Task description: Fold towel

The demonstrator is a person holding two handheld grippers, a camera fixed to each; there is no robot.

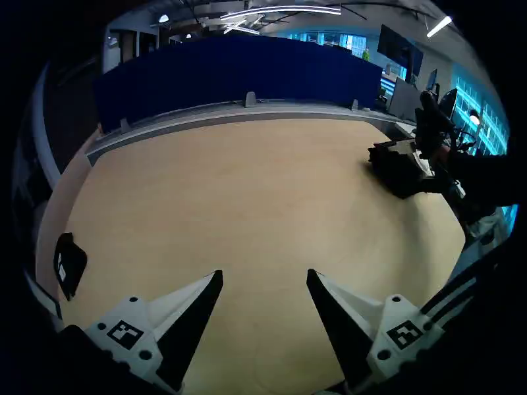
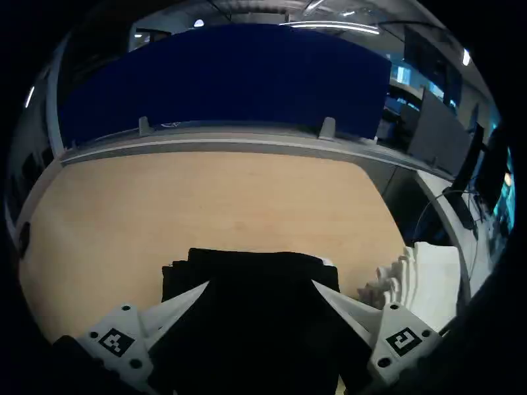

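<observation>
Towel (image 2: 250, 263), black, is lying as a flat, layered stack on the near right part of the table (image 2: 197, 197), its layers showing as steps along its left edge. The right gripper (image 2: 260, 286) is reaching over it with fingers spread wide. The cloth is filling the gap between them, and no pinch is showing. In the left gripper view the same stack (image 1: 395, 172) is sitting close to the table's right edge, well apart from the left gripper (image 1: 263, 273). That gripper is hovering over bare wood with its fingers parted and nothing between them.

Handling, as a judgement: the cloth is looking soft, light and limp, not fragile. It is likely sagging wherever it is unsupported, and the layers are liable to slide over one another. A corner or a single free edge is offering the surest hold, one per gripper, so that only the wanted layer is rising.

Room: a broad stretch of table is lying open to the left and ahead of the stack. A grey rail and blue divider (image 2: 224, 79) are closing the far side. A white stack (image 2: 431, 276) is crowding the towel's right. A small dark thing (image 1: 69, 263) is resting at the far left edge.
</observation>
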